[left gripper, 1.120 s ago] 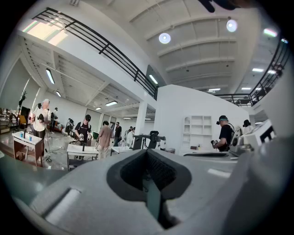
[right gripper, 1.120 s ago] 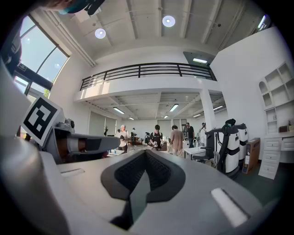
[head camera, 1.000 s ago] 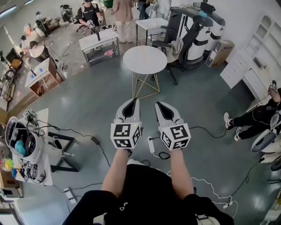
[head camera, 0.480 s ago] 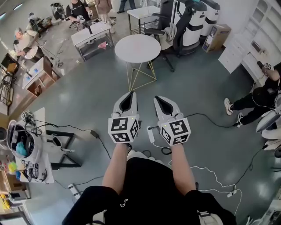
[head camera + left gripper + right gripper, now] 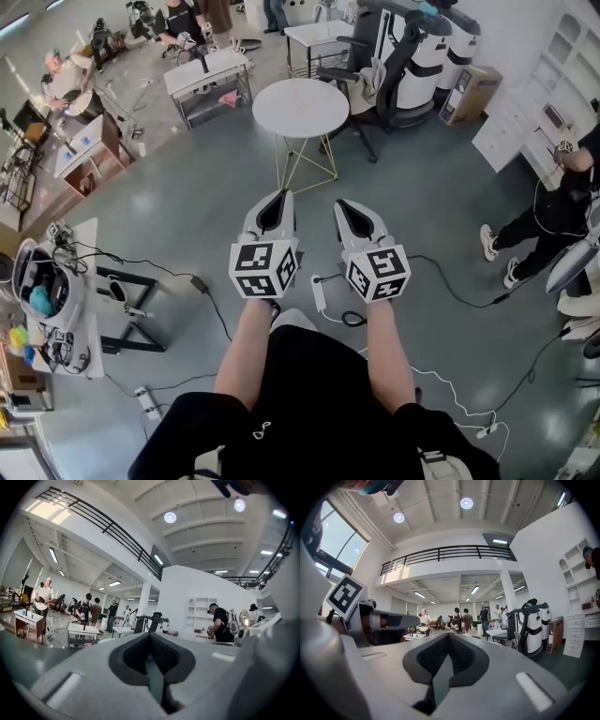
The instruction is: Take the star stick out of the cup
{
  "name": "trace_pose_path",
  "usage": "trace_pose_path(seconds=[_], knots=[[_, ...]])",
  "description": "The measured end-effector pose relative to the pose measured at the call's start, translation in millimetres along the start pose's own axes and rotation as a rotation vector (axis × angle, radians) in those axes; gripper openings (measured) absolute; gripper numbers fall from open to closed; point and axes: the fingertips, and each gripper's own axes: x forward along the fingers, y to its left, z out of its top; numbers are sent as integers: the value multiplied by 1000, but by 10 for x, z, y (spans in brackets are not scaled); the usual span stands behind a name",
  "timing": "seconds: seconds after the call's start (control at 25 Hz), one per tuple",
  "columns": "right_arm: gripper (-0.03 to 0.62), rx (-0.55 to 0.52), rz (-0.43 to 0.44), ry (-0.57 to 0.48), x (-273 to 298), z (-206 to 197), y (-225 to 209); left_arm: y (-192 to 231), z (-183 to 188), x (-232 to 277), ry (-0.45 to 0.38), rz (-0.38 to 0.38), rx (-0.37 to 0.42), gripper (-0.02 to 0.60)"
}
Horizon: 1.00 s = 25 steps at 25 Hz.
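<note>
Head view looks steeply down on the wide grey floor of a workshop hall. At the far right stand tall white-and-black machines, with a dark office chair just left of them and white cupboards along the right wall. A round white tabletop on thin gold wire legs stands beyond the claws, well apart from them. At the far left a grey workbench has people behind it. At the near left a white cart is strung with cables. A person in black sits at the right edge, legs stretched toward the floor.

Two bare forearms reach out from the near edge, side by side. The left claw and the right claw sit apart from each other, both over bare floor. In the left gripper view and the right gripper view each claw is closed. Its dark pads meet at the tip with nothing gripped between them. The marker cubes sit just near of the claws, above the wrists.

A white power strip lies on the floor between the forearms, and a black cable runs off to the right.

No view shows the star stick or the cup, so their place cannot be told.
</note>
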Motion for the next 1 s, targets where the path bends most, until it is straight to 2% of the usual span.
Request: trace_pose_path(seconds=[0.36,0.6,1.0], knots=[[5,6,14,-29,85,115,-173,124,135,185,-22,28,7,2],[5,-21,5,-38,184,143,-407,110,152,458,-37,-4,10,2],[5,-44,2,-17,1041,16,-811,651,66,1364,-39,-28,-38,2]])
